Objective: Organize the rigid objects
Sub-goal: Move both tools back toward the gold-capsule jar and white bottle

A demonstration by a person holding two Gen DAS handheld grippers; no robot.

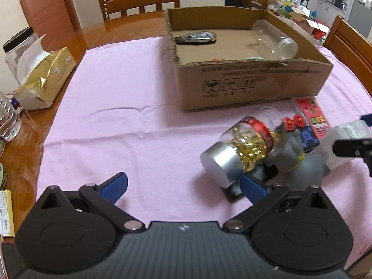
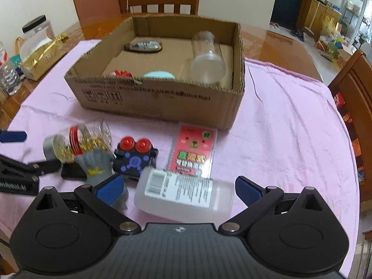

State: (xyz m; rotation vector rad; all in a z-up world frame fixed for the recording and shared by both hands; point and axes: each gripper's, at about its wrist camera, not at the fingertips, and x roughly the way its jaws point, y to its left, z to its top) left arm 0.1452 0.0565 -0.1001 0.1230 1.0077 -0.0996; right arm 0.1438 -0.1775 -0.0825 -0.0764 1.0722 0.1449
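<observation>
Right wrist view: right claw (image 2: 177, 191) spread wide around white bottle (image 2: 183, 191) lying on its side on pink cloth (image 2: 279, 121) over worktop (image 2: 279, 37); pads not yet touching. Left wrist view: left claw (image 1: 183, 183) spread wide, holding nothing, right pad just beside capsule jar (image 1: 241, 148) with silver cap. Grey glove toy (image 2: 96, 165), blue gadget (image 2: 134, 160) and pink card pack (image 2: 195, 153) clustered near side of cardboard box (image 2: 162, 102). Inside box: clear jar (image 2: 208, 58), dark oval item (image 2: 143, 46). Step in hand, judged: pick-up of white bottle. Next move calls for closing on bottle body, lifting clear of neighbours, carrying far over box rim.
</observation>
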